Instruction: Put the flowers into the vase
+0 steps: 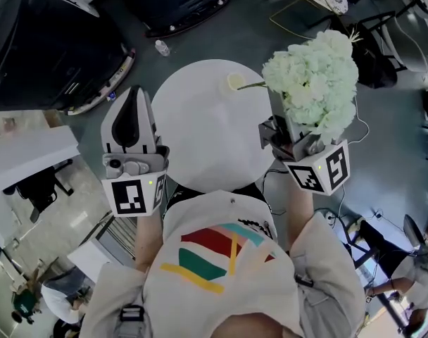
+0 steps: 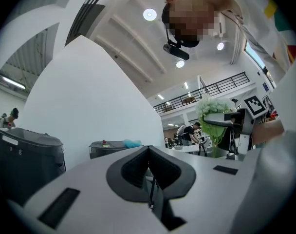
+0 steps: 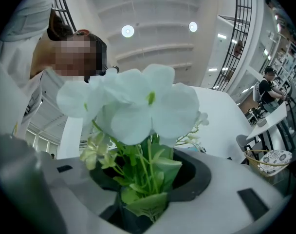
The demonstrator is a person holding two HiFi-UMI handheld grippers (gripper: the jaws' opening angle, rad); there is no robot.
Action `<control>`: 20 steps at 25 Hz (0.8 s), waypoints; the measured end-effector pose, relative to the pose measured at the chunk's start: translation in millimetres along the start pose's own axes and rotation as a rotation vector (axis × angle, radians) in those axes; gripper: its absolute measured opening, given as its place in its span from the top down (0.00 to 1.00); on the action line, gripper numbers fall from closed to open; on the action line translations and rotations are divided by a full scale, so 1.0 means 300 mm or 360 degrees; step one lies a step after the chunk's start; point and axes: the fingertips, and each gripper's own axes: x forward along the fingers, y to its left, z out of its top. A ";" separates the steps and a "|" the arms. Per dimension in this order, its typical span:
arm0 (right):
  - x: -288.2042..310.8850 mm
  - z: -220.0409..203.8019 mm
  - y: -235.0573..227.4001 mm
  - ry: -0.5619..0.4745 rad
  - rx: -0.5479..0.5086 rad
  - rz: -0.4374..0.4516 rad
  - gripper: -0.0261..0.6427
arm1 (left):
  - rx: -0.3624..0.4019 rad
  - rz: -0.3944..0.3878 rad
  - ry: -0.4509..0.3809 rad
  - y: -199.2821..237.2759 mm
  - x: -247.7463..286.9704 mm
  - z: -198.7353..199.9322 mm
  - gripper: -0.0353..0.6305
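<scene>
- The round white table [image 1: 200, 139] lies mostly bare at frame centre, between my two grippers. A small pale round thing [image 1: 235, 82] sits near its upper edge.
- My left gripper [image 1: 133, 98] hangs over the table's left rim, with its jaws pressed together on nothing.
- My right gripper [image 1: 290, 131], at the table's right rim, pinches the green stems of the flowers [image 1: 312, 83]. Their white heads stand above the jaws, upper right of frame.

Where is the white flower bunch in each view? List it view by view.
Head view: flower bunch upper right, in the right gripper.
Left gripper view: the bunch, small, right of centre.
Right gripper view: the bunch, centre, between the jaws.
Shared landmark: the person's white shirt.
</scene>
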 end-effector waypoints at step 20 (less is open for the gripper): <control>0.029 -0.506 -0.109 0.0276 -0.0144 -0.0053 0.62 | -0.0192 -0.0100 0.0504 -0.046 -0.060 -0.503 0.95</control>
